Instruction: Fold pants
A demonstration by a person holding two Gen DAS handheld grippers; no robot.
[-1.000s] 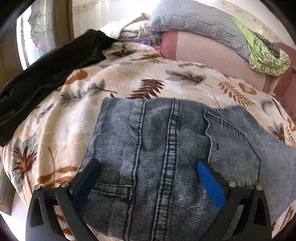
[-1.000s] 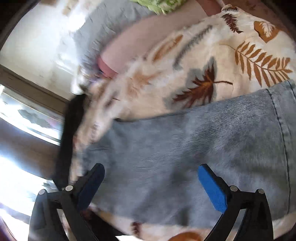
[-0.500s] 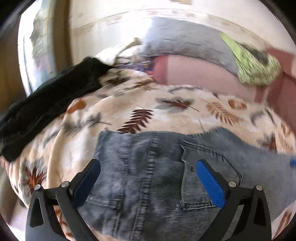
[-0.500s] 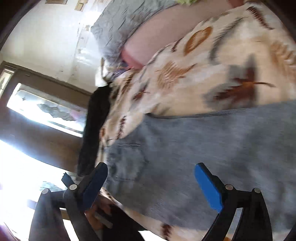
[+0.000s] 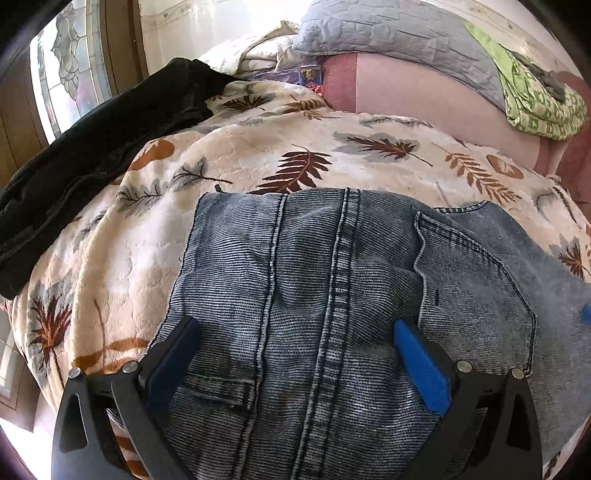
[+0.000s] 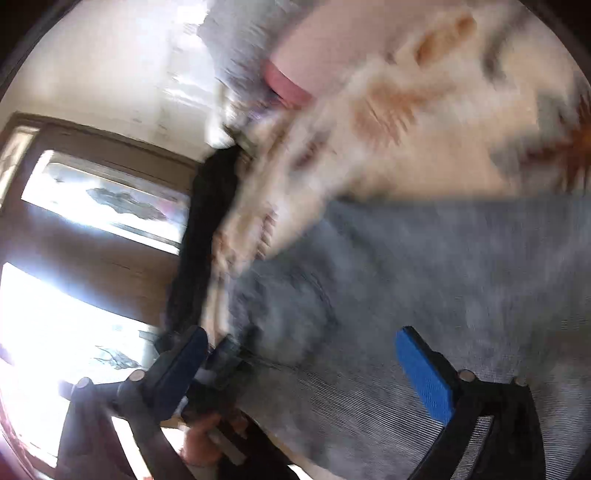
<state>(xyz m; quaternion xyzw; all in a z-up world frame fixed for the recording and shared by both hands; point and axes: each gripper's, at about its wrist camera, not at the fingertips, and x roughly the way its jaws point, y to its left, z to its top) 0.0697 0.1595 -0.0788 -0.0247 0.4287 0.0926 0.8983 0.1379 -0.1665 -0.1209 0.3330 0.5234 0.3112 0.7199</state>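
Grey-blue denim pants (image 5: 332, 295) lie on the leaf-print blanket (image 5: 258, 155), waistband end nearest the left wrist camera, a back pocket to the right. My left gripper (image 5: 295, 343) is open, its blue pads spread just above the waistband area, holding nothing. In the blurred right wrist view the same pants (image 6: 443, 277) fill the lower right. My right gripper (image 6: 299, 350) is open over them, empty. The left gripper and the hand holding it show at the lower left of that view (image 6: 207, 398). A blue pad tip of the right gripper peeks in at the right edge of the left wrist view.
A black garment (image 5: 92, 147) lies along the blanket's left edge. A grey pillow (image 5: 399, 33), a pink cushion (image 5: 424, 88) and a green patterned cloth (image 5: 539, 99) sit at the back. A window (image 5: 70, 74) is to the left, beyond the bed edge.
The left gripper dipped back down close over the waistband after lifting away. The right gripper kept swinging left over the pants toward the left gripper. Both stayed open.
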